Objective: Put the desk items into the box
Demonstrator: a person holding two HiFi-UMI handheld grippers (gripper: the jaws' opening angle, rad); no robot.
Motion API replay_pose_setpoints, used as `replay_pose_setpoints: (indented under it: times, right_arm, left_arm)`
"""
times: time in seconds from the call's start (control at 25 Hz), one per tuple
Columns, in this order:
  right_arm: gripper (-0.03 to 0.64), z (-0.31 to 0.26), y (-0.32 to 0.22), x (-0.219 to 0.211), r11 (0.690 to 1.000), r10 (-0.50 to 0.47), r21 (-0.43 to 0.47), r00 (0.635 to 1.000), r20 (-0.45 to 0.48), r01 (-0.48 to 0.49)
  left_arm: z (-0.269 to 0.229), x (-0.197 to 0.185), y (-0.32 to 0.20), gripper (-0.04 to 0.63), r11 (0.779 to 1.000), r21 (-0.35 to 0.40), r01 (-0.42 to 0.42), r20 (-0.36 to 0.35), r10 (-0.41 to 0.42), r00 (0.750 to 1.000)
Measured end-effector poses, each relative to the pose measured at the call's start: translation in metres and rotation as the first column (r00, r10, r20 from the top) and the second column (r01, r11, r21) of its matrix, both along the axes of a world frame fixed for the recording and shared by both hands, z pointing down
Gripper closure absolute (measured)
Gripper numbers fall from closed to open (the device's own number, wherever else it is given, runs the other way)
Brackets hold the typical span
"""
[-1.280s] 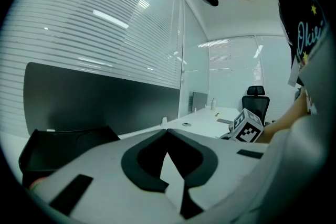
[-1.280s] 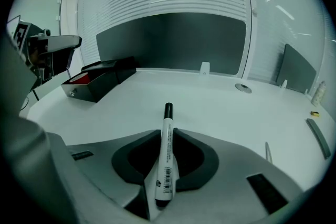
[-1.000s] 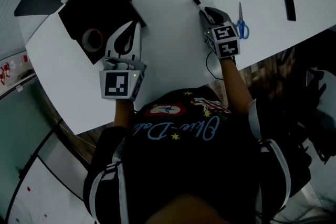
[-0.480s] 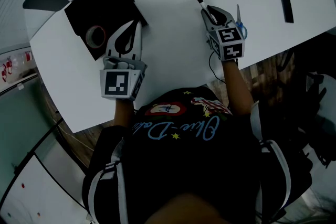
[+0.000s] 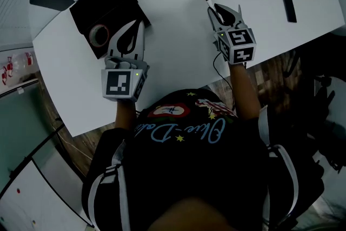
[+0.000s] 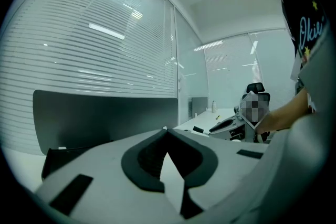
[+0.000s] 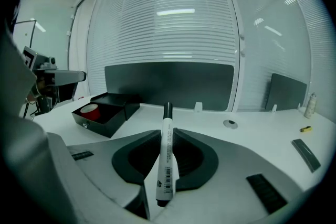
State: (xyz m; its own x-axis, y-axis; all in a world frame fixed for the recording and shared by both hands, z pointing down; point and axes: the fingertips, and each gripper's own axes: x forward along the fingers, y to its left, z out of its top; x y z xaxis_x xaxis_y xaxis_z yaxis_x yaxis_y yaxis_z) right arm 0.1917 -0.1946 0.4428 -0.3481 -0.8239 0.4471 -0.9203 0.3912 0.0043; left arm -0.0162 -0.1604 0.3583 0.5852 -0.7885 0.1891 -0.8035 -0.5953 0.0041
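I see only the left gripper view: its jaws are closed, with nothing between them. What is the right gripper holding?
Observer: The right gripper is shut on a white marker. The marker's black cap points forward past the jaw tips.
Operator: Where is the box, seen from that gripper?
Observer: The black box stands open on the white desk, ahead of the right gripper and to its left.
Operator: Is something inside the box?
Observer: Yes, a roll of tape lies in it.
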Motion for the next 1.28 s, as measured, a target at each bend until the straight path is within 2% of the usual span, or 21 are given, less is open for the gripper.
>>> replay_pose_setpoints:
  times: [0.4,1.28]
  right_arm:
    - [0.537,-0.046,0.014,-0.001,0.994,-0.022,0.104,0.996,0.084,0.014]
    - [0.537,-0.095,0.042,0.019,0.976,-0.059,0.216,0.985,0.161,0.023]
  left_arm:
    - [-0.015,0.001,0.011,0.598,0.999,0.030,0.020,-0.009,-0.020,1.000]
    - [-0.029,0.037,0.028,0.598,0.997,0.080,-0.016,-0.002,0.017,1.000]
